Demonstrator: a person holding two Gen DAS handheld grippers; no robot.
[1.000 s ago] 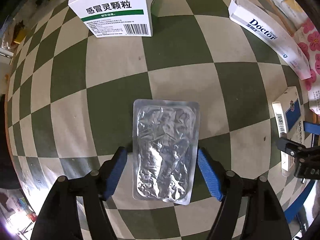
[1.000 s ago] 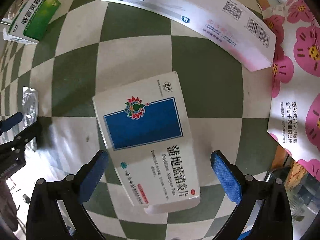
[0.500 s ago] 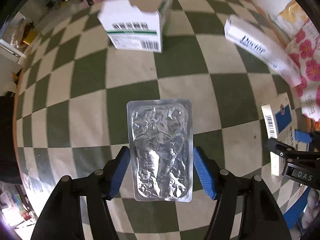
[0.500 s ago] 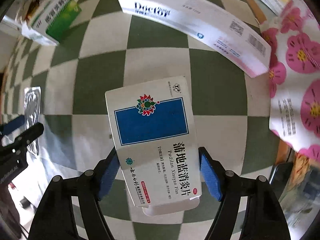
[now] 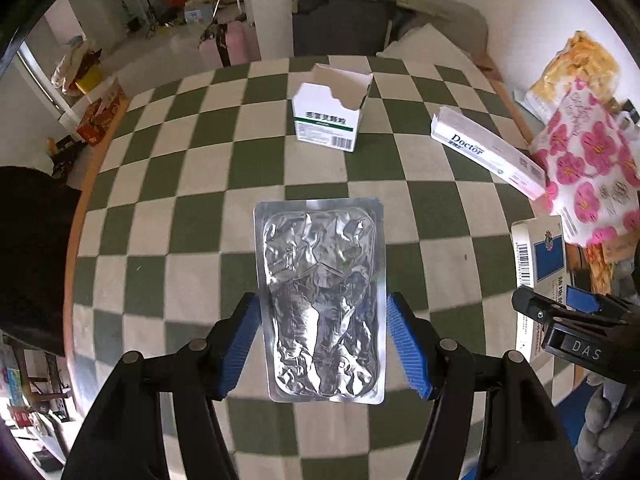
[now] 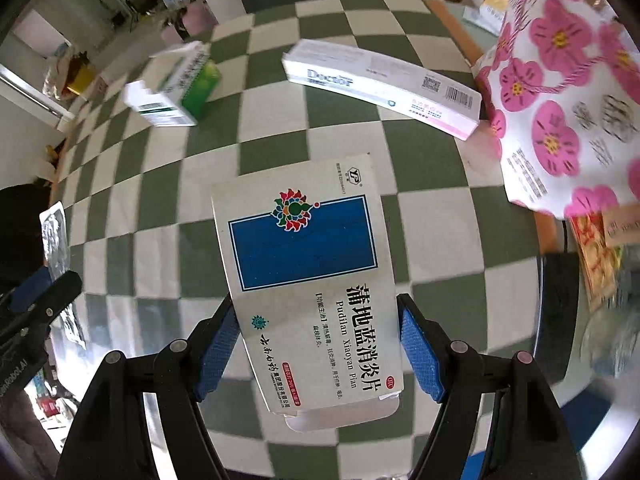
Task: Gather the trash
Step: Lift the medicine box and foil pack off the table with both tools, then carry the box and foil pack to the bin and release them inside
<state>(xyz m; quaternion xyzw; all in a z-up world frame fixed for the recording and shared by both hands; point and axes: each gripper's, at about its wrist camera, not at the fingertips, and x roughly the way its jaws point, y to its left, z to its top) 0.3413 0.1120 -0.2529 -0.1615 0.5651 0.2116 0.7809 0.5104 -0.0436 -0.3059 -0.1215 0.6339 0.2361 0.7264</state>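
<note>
My left gripper [image 5: 322, 340] is shut on a crumpled silver blister pack [image 5: 320, 292] and holds it above the green-and-white checked table [image 5: 192, 184]. My right gripper [image 6: 318, 336] is shut on a white medicine box with a blue panel [image 6: 308, 276], also lifted off the table. The blue-panel box [image 5: 540, 252] and the right gripper [image 5: 572, 312] show at the right of the left wrist view. The blister pack [image 6: 56, 236] and the left gripper [image 6: 36, 300] show at the left edge of the right wrist view.
An opened green-and-white medicine box [image 5: 330, 114] [image 6: 176, 88] stands at the far middle of the table. A long white "Doctor" toothpaste box [image 5: 486, 152] [image 6: 380, 86] lies at the right. A pink-flowered bag [image 5: 588, 168] [image 6: 560, 92] stands at the table's right edge.
Both grippers closed on their items and lifted them off the table. The views rose and tilted, so the far room beyond the table now shows.
</note>
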